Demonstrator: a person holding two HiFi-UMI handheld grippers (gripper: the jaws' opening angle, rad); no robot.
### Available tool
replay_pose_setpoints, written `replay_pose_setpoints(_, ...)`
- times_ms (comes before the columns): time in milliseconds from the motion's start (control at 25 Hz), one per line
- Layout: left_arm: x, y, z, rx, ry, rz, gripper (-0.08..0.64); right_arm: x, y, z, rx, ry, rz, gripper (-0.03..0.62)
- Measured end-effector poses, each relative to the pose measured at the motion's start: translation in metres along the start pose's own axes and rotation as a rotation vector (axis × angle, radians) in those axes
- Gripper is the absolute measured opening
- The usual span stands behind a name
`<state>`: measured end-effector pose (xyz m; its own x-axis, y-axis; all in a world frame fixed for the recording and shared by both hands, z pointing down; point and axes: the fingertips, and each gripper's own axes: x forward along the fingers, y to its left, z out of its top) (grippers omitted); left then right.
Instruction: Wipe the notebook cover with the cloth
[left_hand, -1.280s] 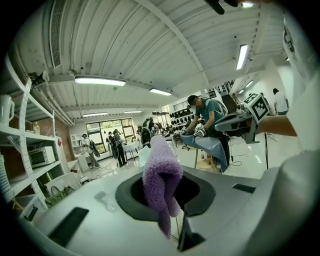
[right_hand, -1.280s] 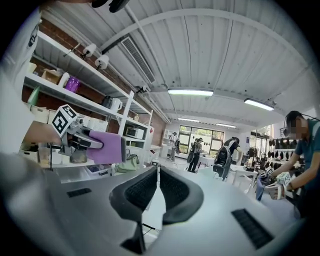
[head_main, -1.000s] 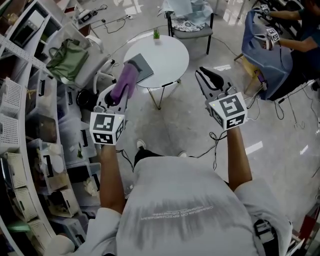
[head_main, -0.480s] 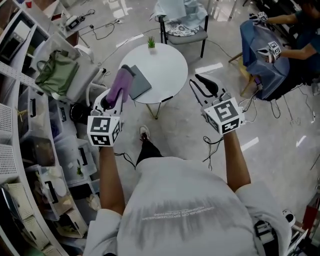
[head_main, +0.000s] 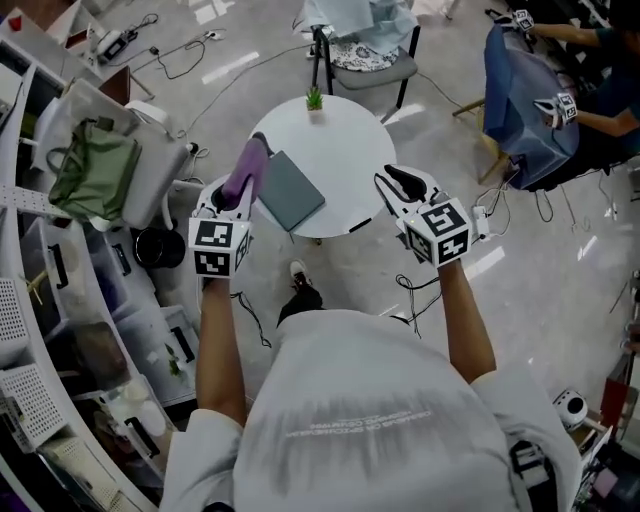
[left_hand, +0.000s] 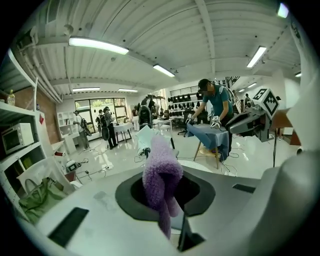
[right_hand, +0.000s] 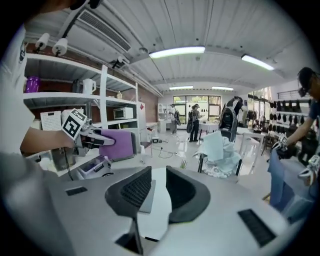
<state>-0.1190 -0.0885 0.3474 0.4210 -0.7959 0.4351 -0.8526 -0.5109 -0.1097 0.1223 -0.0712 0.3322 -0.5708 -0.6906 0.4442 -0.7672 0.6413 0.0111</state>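
Left gripper (head_main: 238, 190): fingers clamped on the purple cloth (head_main: 247, 163), which sticks out past them.
Right gripper (head_main: 400, 182): fingers a little apart, holding nothing, at the desk's (head_main: 345, 130) right edge.
Notebook (head_main: 290, 192): flat by the desk's near-left edge.
Progress: cloth in hand, apparently not yet on the cover; all wiping remains.

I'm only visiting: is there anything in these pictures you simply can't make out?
- Head view: the fluffy purple cloth covers the left gripper tips, so its grip is unseen there.
- Left gripper view: the grey rectangular notebook is hidden below the gripper's body and the cloth.
- Right gripper view: the right gripper blocks most of the notebook; only a grey strip shows.
- Head view: any dirt on the cover is too small to see.
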Motion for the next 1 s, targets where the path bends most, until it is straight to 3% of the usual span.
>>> replay_pose_setpoints(240, 0.047, 0.053, -0.042, -0.01, 0.097, -0.076, 0.055, 0.072, 0.009, -0.059, 0.085, 0.244, -0.003, 0.094)
replay_pose_setpoints(480, 0.091, 0.083, -0.09, -0.031, 0.202, -0.154, 0.055, 0.131, 0.024, -0.105, 0.139, 0.385, 0.022, 0.094)
replay_pose_setpoints(880, 0.16, 0.088, -0.144, -0.089, 0.336, -0.154, 0.055, 0.189, 0.024, -0.144, 0.321, 0.444, 0.109, 0.08)
replay_pose_setpoints(1000, 0.187, 0.079, -0.153, -0.069, 0.352, -0.158, 0.055, 0.202, 0.017, -0.153, 0.372, 0.442, 0.124, 0.078)
